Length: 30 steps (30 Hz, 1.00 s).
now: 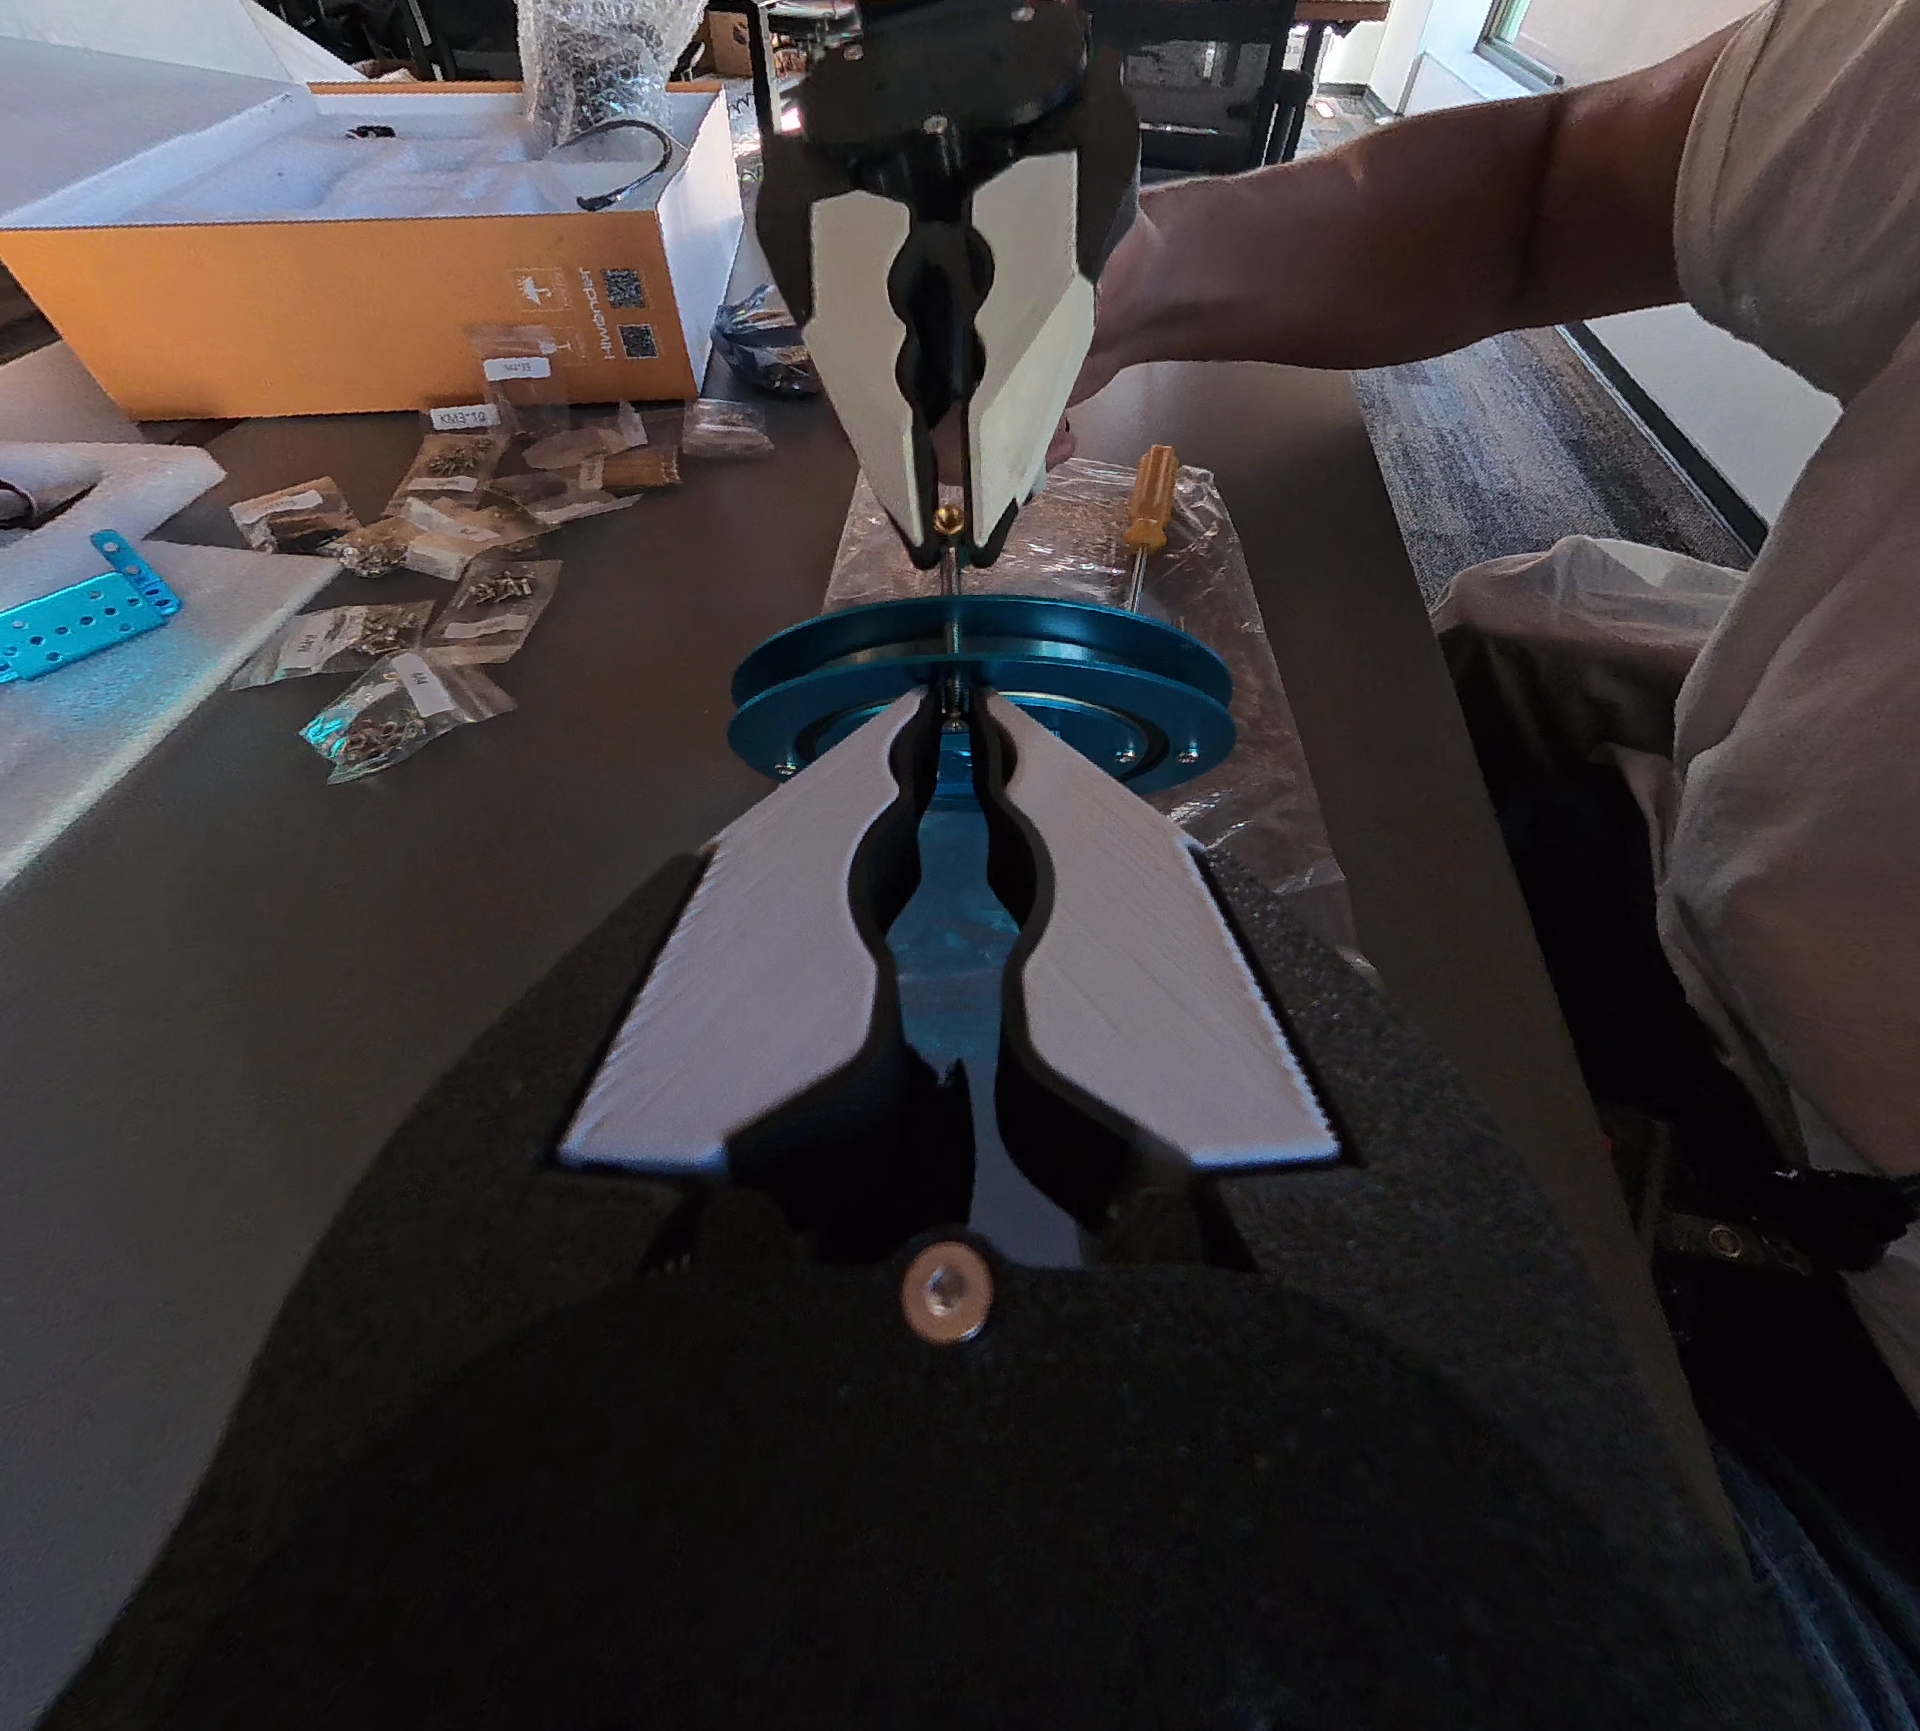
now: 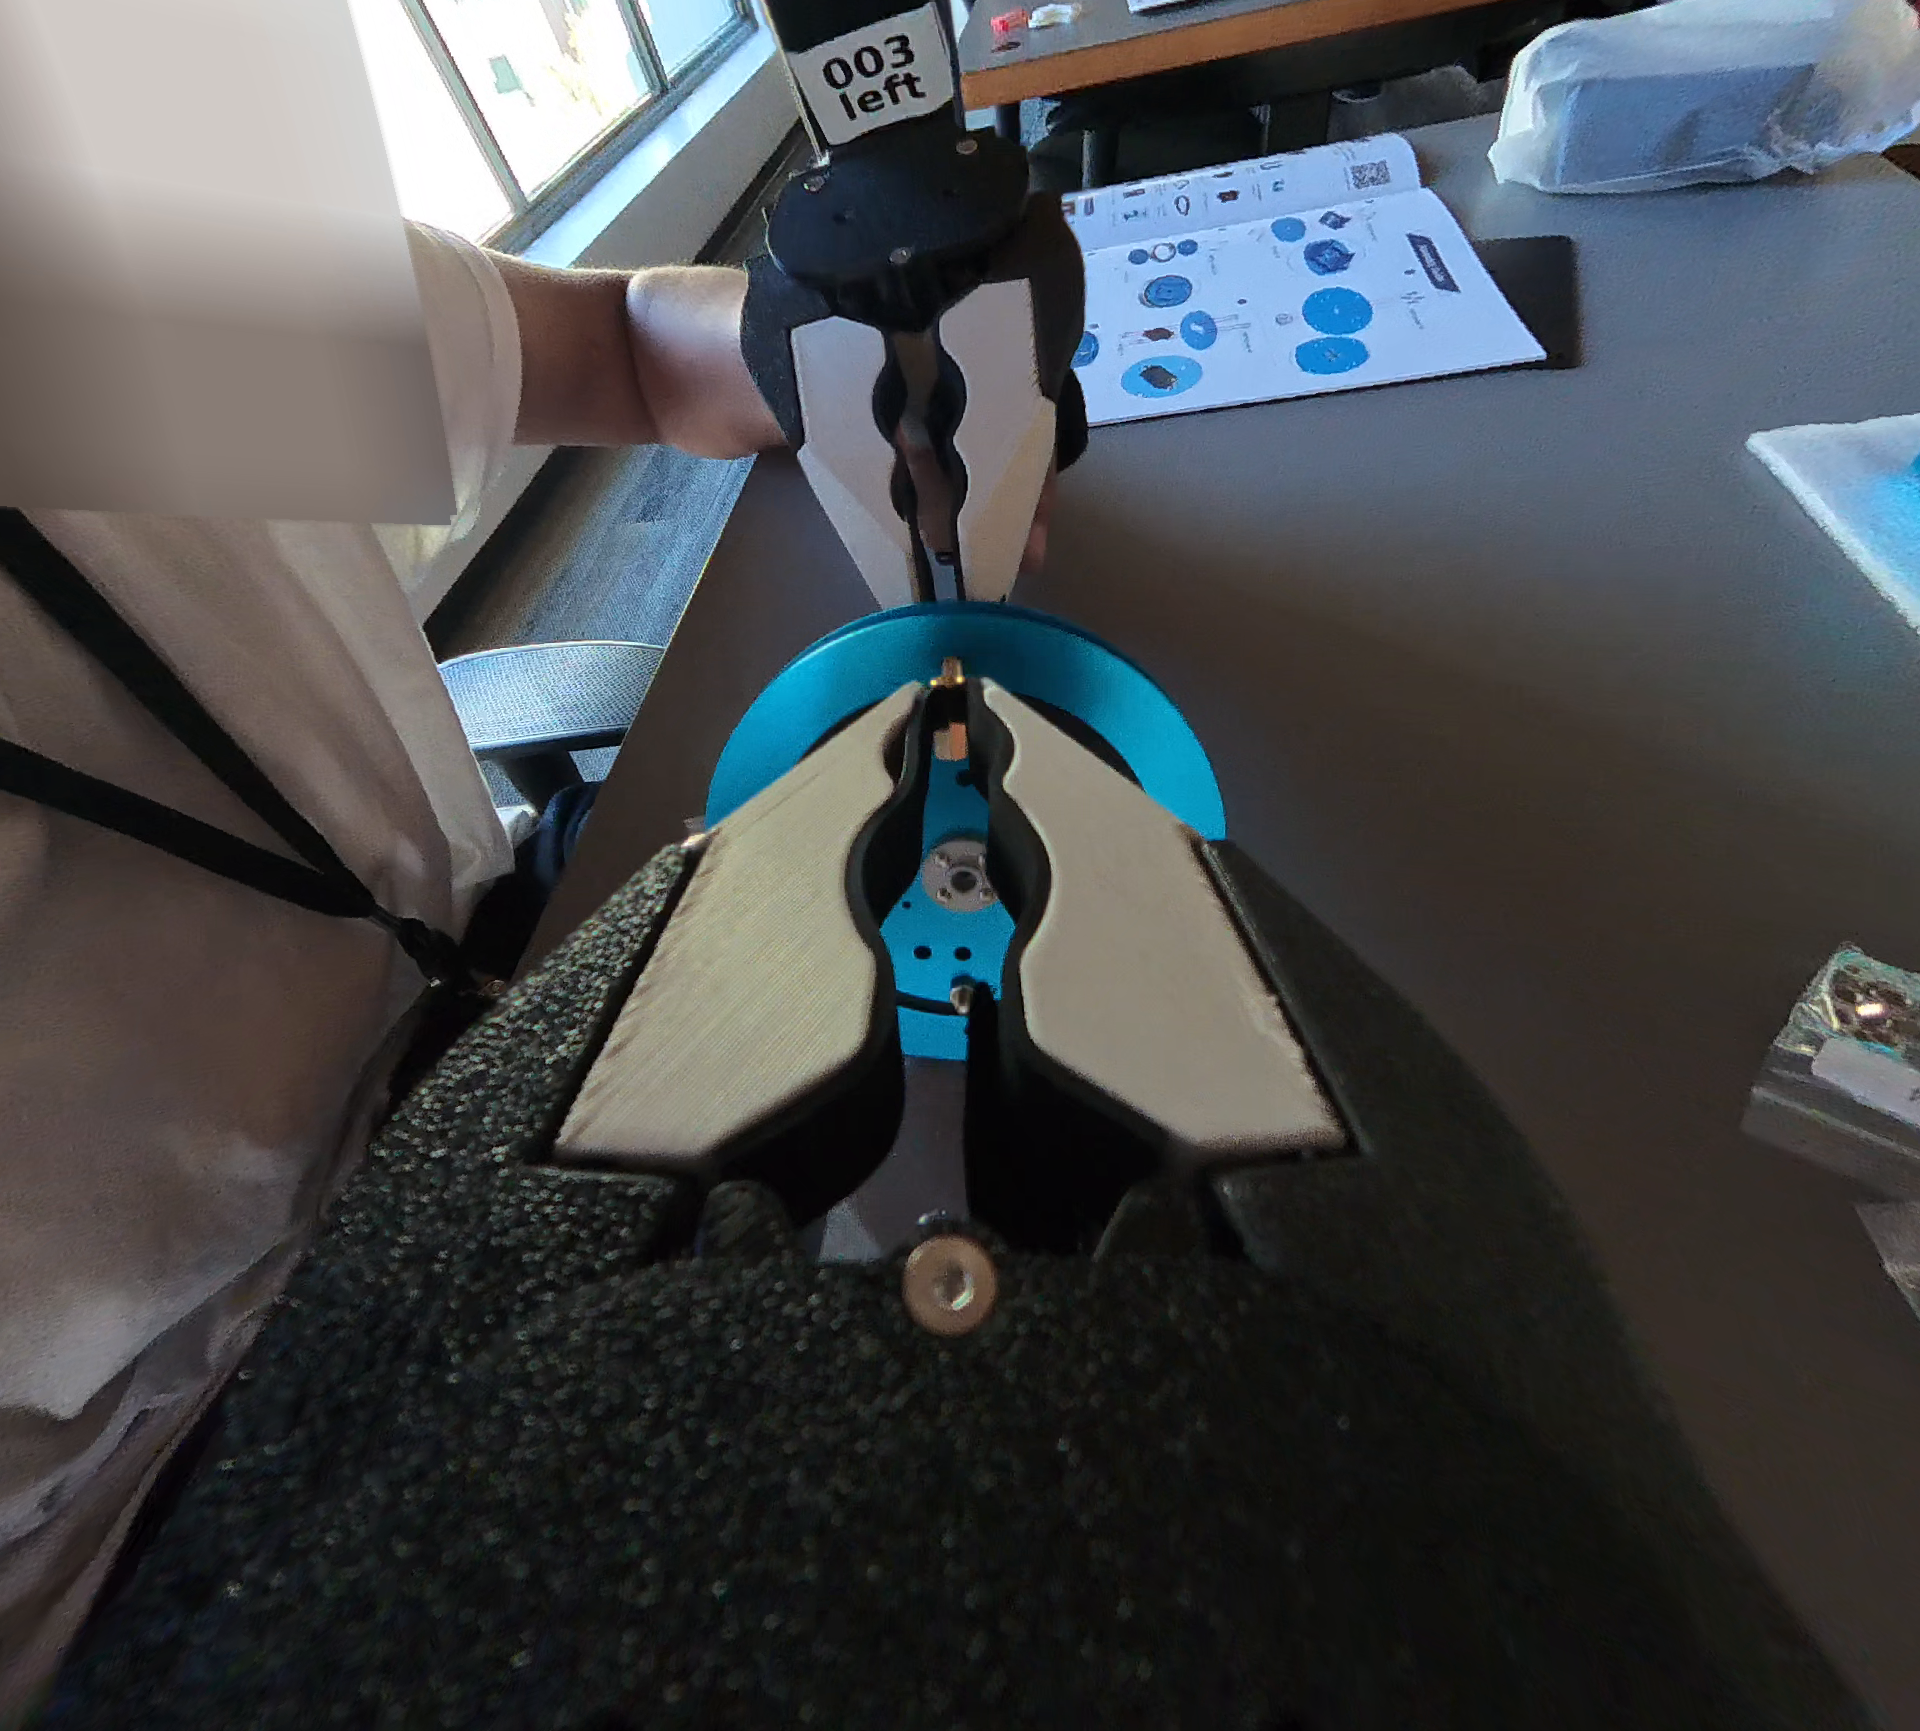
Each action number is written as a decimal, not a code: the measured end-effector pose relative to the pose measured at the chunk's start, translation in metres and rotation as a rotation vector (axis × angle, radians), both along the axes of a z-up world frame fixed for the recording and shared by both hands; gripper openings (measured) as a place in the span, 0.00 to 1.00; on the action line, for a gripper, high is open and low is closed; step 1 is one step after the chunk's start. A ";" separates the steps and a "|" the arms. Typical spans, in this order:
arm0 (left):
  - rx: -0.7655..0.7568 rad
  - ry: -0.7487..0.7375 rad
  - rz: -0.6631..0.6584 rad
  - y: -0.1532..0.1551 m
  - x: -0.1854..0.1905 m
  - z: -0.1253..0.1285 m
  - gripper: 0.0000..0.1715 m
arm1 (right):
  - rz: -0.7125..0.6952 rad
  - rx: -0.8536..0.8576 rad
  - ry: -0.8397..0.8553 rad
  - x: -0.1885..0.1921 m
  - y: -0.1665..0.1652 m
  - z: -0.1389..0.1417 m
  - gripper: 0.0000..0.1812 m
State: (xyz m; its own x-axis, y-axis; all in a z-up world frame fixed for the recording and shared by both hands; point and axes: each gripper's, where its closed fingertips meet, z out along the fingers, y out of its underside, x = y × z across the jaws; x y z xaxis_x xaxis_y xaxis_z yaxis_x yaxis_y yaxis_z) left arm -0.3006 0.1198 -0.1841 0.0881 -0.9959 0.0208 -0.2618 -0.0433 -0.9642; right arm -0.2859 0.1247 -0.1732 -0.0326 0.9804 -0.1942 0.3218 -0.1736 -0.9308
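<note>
Left gripper (image 1: 954, 713): nearest the lens, lying low over the table, jaws narrowed around a thin screw (image 1: 952, 707) at the near rim of the disc.
Table (image 1: 416, 902): dark, carrying everything.
Box (image 1: 364, 299): orange, sitting far left.
Disc (image 1: 1091, 642): blue double plate, resting on clear plastic mid-table.
Right gripper (image 1: 949, 551): reaching down from opposite, jaws pinching a brass standoff (image 1: 945, 521) above the disc.
Screwdriver (image 1: 1148, 502): yellow-handled, lying beside the disc.
Bags (image 1: 416, 559): small hardware packets, lying scattered at left.
</note>
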 end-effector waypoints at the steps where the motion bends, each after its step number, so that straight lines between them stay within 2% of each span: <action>1: -0.001 0.000 -0.003 0.000 0.000 0.000 0.03 | 0.000 -0.001 0.005 0.001 0.000 0.000 0.03; 6: 0.000 -0.006 -0.007 -0.002 0.001 0.000 0.03 | 0.008 0.014 0.123 -0.008 -0.005 0.019 0.03; 11: -0.002 -0.007 -0.001 0.000 0.000 0.000 0.03 | 0.001 0.071 0.061 -0.013 -0.004 0.003 0.03; 19: -0.003 -0.007 -0.009 -0.002 0.001 0.000 0.03 | -0.035 0.073 0.098 0.001 0.003 0.005 0.03; 23: 0.002 -0.007 -0.008 -0.002 0.001 0.000 0.02 | -0.020 0.022 0.163 -0.004 0.003 0.016 0.03; 30: -0.001 -0.009 -0.011 -0.002 0.001 0.000 0.03 | -0.012 0.002 0.159 -0.010 0.001 0.011 0.03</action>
